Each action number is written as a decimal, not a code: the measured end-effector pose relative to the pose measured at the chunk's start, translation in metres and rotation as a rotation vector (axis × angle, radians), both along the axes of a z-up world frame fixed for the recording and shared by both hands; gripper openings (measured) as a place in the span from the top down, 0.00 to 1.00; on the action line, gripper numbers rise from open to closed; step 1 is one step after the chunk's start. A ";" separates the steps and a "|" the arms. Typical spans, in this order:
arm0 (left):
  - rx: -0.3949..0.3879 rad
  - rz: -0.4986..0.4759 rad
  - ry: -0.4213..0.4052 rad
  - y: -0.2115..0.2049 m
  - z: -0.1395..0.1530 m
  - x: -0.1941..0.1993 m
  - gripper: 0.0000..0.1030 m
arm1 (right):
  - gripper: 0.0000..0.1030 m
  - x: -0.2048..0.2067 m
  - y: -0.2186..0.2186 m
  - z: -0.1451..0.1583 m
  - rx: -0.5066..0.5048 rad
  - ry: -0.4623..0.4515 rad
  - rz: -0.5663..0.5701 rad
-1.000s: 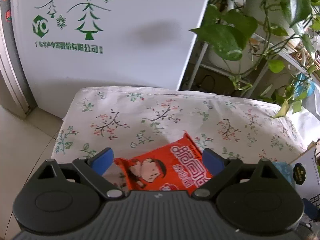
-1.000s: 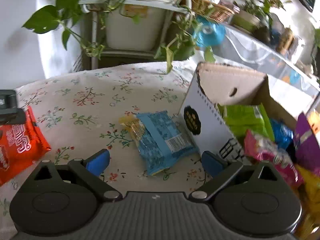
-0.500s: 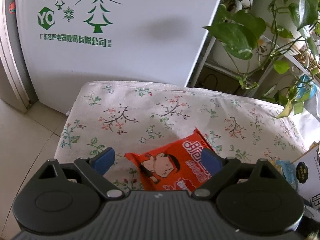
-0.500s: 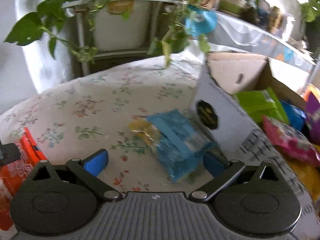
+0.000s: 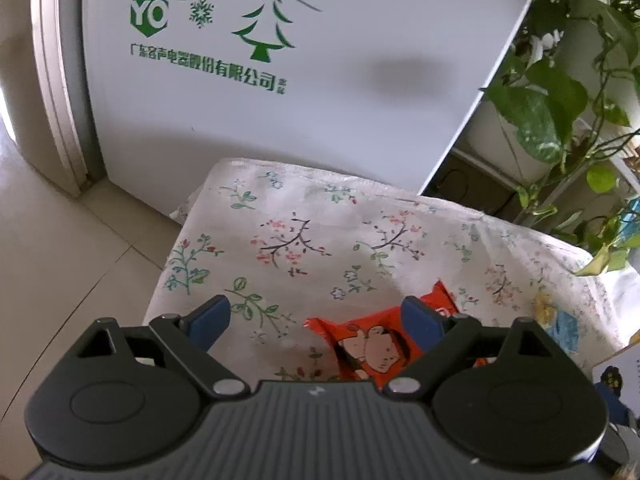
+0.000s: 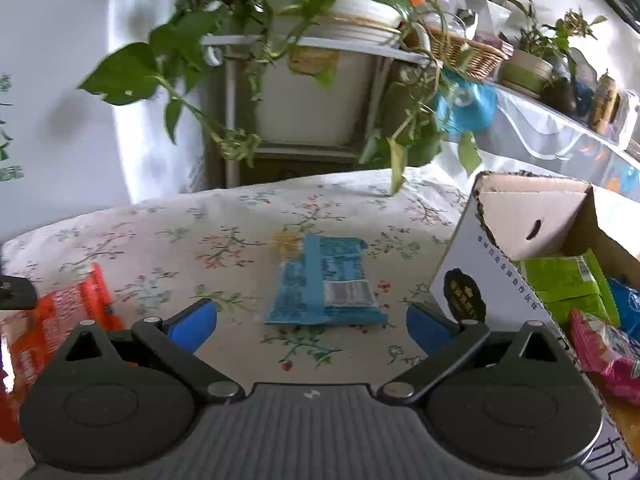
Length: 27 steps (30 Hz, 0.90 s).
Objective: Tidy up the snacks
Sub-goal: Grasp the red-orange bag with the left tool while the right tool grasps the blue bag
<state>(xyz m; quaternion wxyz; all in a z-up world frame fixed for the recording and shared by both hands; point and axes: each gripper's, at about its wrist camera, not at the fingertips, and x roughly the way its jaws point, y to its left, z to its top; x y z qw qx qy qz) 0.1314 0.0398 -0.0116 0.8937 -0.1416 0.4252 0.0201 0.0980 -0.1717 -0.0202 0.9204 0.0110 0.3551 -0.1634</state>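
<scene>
Left tool (image 5: pixel 316 316) now left of red packet (image 5: pixel 376 354)

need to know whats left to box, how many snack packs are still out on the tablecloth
2: the orange pack at the cloth's left end and the blue pack mid-cloth beside the cardboard box. Others may lie out of view.

Floral tablecloth (image 6: pixel 168 240): matt woven cloth. Red snack bag (image 5: pixel 372 348) & blue snack bag (image 6: pixel 326 280): glossy plastic film. Box (image 6: pixel 520 216) at right: rough corrugated cardboard. Far basket (image 6: pixel 460 50): wicker.
</scene>
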 end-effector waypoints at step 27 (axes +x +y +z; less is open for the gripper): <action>0.109 -0.139 -0.009 -0.059 -0.002 0.003 0.06 | 0.25 0.034 -0.024 -0.015 0.077 0.005 -0.031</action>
